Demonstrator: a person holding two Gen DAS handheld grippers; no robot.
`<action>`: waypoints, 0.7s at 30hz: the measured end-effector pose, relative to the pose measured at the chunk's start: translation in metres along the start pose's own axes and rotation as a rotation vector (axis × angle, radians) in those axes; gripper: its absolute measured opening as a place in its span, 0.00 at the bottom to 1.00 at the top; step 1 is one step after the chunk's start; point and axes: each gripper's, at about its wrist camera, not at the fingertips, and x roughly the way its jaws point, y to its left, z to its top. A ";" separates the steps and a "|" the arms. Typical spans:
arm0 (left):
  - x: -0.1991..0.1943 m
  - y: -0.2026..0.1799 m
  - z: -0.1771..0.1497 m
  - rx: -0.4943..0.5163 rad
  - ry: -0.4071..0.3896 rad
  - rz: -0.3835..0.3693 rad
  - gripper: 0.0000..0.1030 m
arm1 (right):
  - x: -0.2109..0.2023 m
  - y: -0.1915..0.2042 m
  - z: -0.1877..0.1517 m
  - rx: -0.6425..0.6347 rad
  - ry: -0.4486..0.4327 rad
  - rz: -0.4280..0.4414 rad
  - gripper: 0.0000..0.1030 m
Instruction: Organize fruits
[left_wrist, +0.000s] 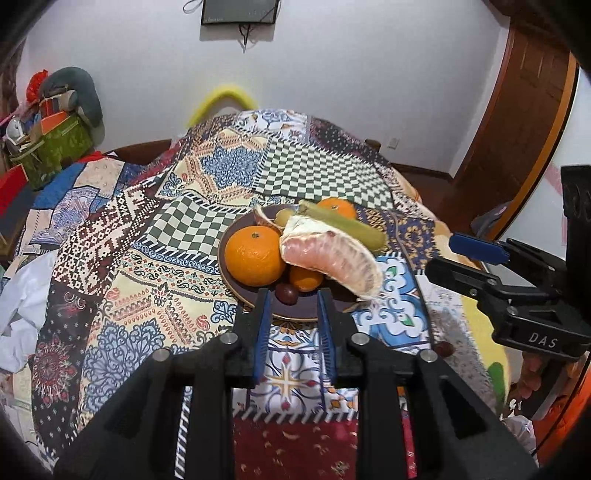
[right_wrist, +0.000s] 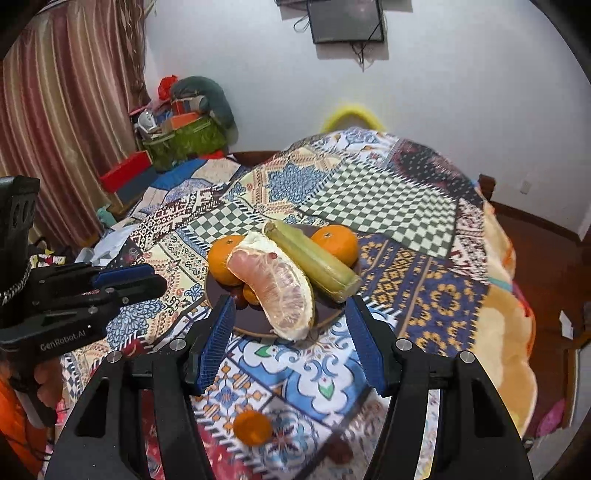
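Note:
A dark plate (left_wrist: 295, 314) (right_wrist: 247, 325) on the patterned cloth holds a big peeled pomelo segment (left_wrist: 328, 254) (right_wrist: 277, 288), a green sugarcane piece (left_wrist: 347, 223) (right_wrist: 317, 258), oranges (left_wrist: 253, 254) (right_wrist: 336, 240), a small orange (left_wrist: 304, 278) and a dark red date (left_wrist: 286, 293). My left gripper (left_wrist: 293, 299) is open and empty, its tips at the plate's near rim on either side of the date. My right gripper (right_wrist: 291, 325) is open and empty just before the plate. A small orange (right_wrist: 253, 428) and a dark date (right_wrist: 340, 452) lie on the cloth under it.
The patchwork cloth (left_wrist: 177, 236) covers a round table that drops off at the right edge (right_wrist: 517, 295). Another date (left_wrist: 443, 349) lies on the cloth at right. Boxes and bags (left_wrist: 48, 140) are piled at the far left by the wall.

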 end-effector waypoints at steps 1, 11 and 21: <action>-0.003 -0.002 -0.001 0.000 -0.004 0.000 0.30 | -0.007 0.000 -0.002 0.000 -0.008 -0.006 0.57; -0.015 -0.028 -0.023 -0.008 0.020 -0.040 0.38 | -0.039 -0.006 -0.033 0.015 -0.016 -0.067 0.57; 0.013 -0.065 -0.048 0.022 0.109 -0.069 0.49 | -0.036 -0.020 -0.080 0.063 0.057 -0.097 0.57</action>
